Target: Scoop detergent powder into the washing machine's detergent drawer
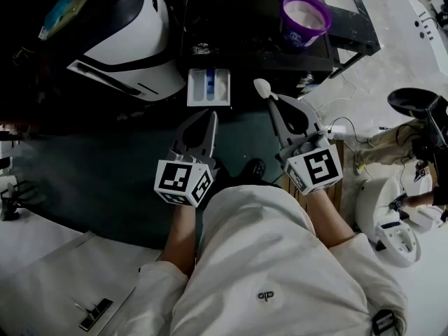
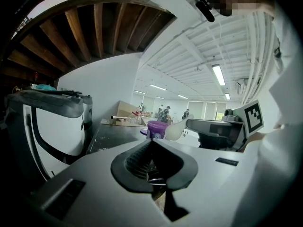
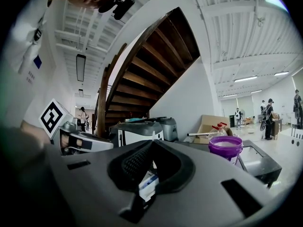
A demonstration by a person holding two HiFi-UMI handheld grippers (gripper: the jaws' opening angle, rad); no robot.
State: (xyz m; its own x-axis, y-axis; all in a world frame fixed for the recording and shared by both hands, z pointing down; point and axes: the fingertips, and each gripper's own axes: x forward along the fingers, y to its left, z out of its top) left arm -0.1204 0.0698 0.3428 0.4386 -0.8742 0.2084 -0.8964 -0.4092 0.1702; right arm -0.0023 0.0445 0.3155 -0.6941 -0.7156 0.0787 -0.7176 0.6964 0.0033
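Observation:
The white detergent drawer [image 1: 208, 87] stands pulled out of the white-and-dark washing machine [image 1: 129, 37]; it has a blue centre strip and pale powder in its right compartment. A purple tub of powder [image 1: 304, 16] sits on the dark table [image 1: 245, 26] at the back right, and shows again as the tub [image 3: 226, 148]. My right gripper [image 1: 271, 100] is shut on a white scoop [image 1: 262, 87], whose bowl hangs just right of the drawer. My left gripper [image 1: 212, 115] is shut and empty, just below the drawer. The scoop [image 2: 173, 131] shows ahead in the left gripper view.
The table's right corner [image 1: 364, 40] juts toward a pale floor with a cable [image 1: 350, 128]. A black round stand [image 1: 414, 102] and white devices [image 1: 392, 226] stand at the right. A dark mat [image 1: 98, 180] lies under me. My shoe [image 1: 252, 168] is between the grippers.

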